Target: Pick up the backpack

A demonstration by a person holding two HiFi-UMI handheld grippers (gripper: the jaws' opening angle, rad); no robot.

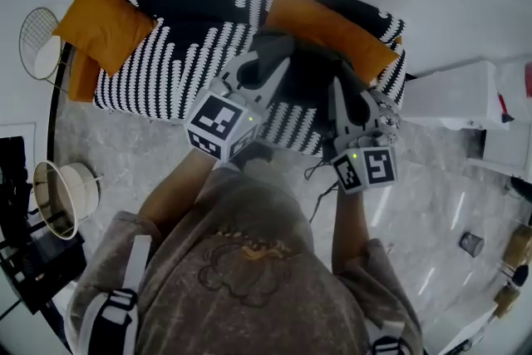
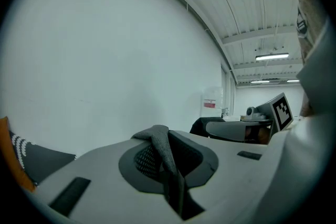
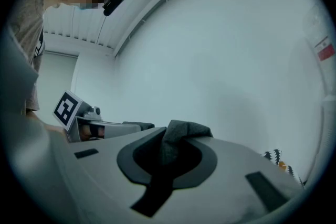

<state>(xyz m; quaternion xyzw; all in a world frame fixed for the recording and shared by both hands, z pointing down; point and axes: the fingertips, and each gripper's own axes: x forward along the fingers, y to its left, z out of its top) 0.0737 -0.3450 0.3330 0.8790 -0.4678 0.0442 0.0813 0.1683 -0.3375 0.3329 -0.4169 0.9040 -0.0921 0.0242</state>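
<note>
Grey fabric of the backpack (image 2: 160, 147) is pinched in the left tongs (image 2: 169, 170), whose jaws are drawn down to a narrow slit on it. Another dark fold of it is clamped the same way in the right tongs (image 3: 167, 162). In the head view the bag is seen as a dark mass between the two sets of tips and just beyond them, over the black-and-white striped surface (image 1: 166, 71). Whether its base is clear of that surface cannot be told, since the tongs lie in front of it.

The main risk is judged to be slippage. Only a thin fold is held on each side, close to the tips, and the bag's whole weight would be carried by those two pinches — a jerk upward, or any easing of the squeeze, could let the cloth be pulled through.

If one fold is lost, the bag would be swung onto the other grip and probably dropped.

Uneven raising of the two tongs could tip the bag, and pulling them apart would strain the fabric. An orange cushion (image 1: 324, 25) lies just past the tips, so it could be caught and dragged along.
</note>
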